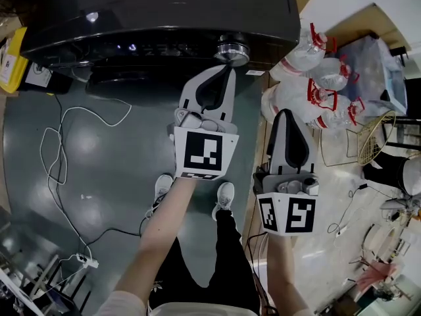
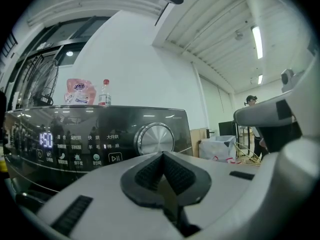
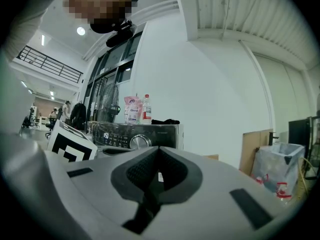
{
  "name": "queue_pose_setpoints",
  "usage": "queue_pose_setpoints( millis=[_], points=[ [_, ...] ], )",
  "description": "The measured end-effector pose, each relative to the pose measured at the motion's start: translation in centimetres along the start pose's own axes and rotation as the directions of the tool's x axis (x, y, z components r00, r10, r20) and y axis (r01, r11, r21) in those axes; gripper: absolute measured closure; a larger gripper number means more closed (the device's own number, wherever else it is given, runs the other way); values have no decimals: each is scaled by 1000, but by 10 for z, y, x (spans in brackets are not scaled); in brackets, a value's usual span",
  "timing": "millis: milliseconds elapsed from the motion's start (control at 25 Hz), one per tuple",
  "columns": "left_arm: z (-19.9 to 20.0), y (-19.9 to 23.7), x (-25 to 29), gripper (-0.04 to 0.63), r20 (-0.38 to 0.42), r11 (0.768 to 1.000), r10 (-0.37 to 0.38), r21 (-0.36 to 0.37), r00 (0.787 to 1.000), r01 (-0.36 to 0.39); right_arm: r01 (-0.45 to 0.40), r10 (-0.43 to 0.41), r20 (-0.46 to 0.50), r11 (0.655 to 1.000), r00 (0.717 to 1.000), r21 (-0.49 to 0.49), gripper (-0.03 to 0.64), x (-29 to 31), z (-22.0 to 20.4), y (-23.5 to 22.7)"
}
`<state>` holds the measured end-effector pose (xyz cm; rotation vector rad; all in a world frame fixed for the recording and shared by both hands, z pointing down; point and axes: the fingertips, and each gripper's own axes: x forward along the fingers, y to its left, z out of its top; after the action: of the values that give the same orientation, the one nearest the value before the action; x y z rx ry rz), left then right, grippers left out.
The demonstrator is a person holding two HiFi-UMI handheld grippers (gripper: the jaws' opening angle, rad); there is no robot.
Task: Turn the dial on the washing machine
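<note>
Dial (image 1: 231, 51) at far centre on washing machine (image 1: 164, 8) panel, ungripped. Left gripper (image 1: 227, 71) just short of dial, jaws pressed together, empty. Right gripper (image 1: 288, 116) nearer, right, jaws likewise together, empty. Judgement: turning not yet begun; grasp and rotation outstanding.

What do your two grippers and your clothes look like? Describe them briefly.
The left gripper and right gripper are alike: pale grey shells tapering to a point, with black ribbed pads inside. Each carries a white cube with black square markers. The forearms are bare; the person wears black trousers and white shoes.
</note>
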<state>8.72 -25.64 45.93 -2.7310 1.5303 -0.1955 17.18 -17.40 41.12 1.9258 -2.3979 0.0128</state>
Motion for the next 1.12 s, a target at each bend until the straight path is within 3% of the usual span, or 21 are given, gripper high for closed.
queue_pose_setpoints(
  millis=[1120],
  points=[
    [6,-15,9,597,-4,998,-45,32,999,45,51,-51,-35,999,998,10,615,-26,-14,-18]
  ],
)
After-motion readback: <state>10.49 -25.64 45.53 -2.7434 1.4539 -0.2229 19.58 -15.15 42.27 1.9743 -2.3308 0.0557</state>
